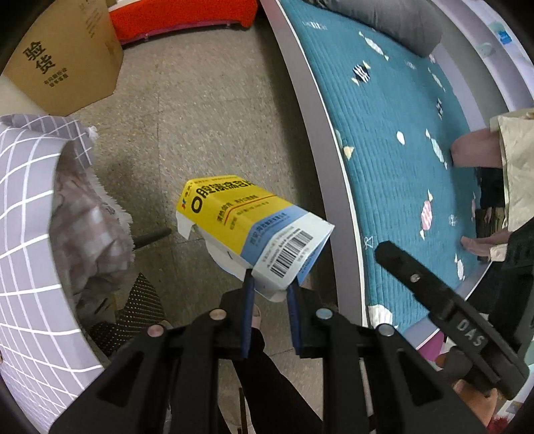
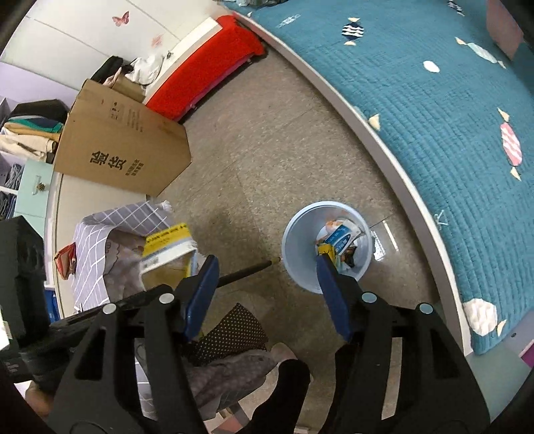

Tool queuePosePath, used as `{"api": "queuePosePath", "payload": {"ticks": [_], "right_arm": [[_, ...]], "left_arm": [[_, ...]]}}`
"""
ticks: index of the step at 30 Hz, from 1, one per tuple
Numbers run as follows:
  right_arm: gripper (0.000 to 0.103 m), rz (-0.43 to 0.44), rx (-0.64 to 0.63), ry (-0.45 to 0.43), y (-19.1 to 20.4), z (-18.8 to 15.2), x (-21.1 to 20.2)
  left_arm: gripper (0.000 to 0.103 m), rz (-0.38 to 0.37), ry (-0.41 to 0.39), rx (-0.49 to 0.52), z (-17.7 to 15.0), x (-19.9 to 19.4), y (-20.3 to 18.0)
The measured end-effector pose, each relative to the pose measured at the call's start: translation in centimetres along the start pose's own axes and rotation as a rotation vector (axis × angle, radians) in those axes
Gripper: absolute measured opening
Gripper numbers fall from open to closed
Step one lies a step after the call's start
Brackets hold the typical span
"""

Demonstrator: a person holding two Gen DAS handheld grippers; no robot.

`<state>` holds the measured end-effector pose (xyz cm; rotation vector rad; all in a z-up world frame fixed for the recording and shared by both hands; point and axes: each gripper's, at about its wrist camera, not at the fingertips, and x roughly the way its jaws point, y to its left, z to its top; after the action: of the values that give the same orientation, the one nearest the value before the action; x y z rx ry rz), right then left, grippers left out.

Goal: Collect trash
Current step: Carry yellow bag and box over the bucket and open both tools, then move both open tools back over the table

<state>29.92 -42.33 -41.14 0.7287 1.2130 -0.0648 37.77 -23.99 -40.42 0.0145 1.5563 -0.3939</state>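
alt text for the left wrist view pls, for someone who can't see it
The left gripper holds a yellow, blue and white carton by its barcode end, jaws shut on it, above a speckled floor. A teal candy-print quilt lies to the right, a grey checked fabric bin to the left.

Floor (image 2: 267,140): speckled grey-beige, hard surface, faint seams.
Bed (image 2: 434,100): teal quilted cover with candy motifs; pale grey curved frame edge along the floor.
Wall (image 2: 66,30): white panels, pink butterfly sticker (image 2: 120,18).
Cardboard box (image 2: 123,147): standing on floor, black printed characters.
Red-covered furniture (image 2: 207,63): against the wall, beyond the box.
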Motion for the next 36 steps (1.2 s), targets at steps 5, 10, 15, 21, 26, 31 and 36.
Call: {"api": "queuePosePath", "payload": {"ticks": [5, 10, 15, 21, 26, 31, 36], "right_arm": [[0.062, -0.009, 0.032, -0.03, -1.2, 0.3, -1.1], [0.062, -0.011, 0.07, -0.061, -2.6, 0.5, -2.3], [0.062, -0.014, 0.094, -0.077, -3.8, 0.5, -2.9], [0.062, -0.015, 0.095, -0.075, -3.8, 0.2, -3.1], [0.062, -0.005, 0.067, -0.069, -2.4, -0.3, -3.0], [0.062, 0.009, 0.021, -0.064, 0.4, -0.8, -2.9], [0.062, 0.024, -0.032, -0.059, 4.3, -1.5, -2.4]], "left_arm": [[0.018, -0.011, 0.032, 0.026, 0.3, 1.4, -1.8], [0.018, -0.019, 0.039, 0.065, 0.7, 1.8, -3.4], [0.059, -0.026, 0.031, 0.068, 1.2, 2.0, -4.4], [0.066, 0.021, 0.004, 0.05, 0.9, 1.5, -3.8], [0.066, 0.033, -0.017, 0.022, 0.4, 0.3, -2.6], [0.066, 0.031, -0.055, -0.016, -0.3, -1.8, -0.5], [0.066, 0.026, -0.114, -0.076, -1.3, -5.2, 3.4]]}}
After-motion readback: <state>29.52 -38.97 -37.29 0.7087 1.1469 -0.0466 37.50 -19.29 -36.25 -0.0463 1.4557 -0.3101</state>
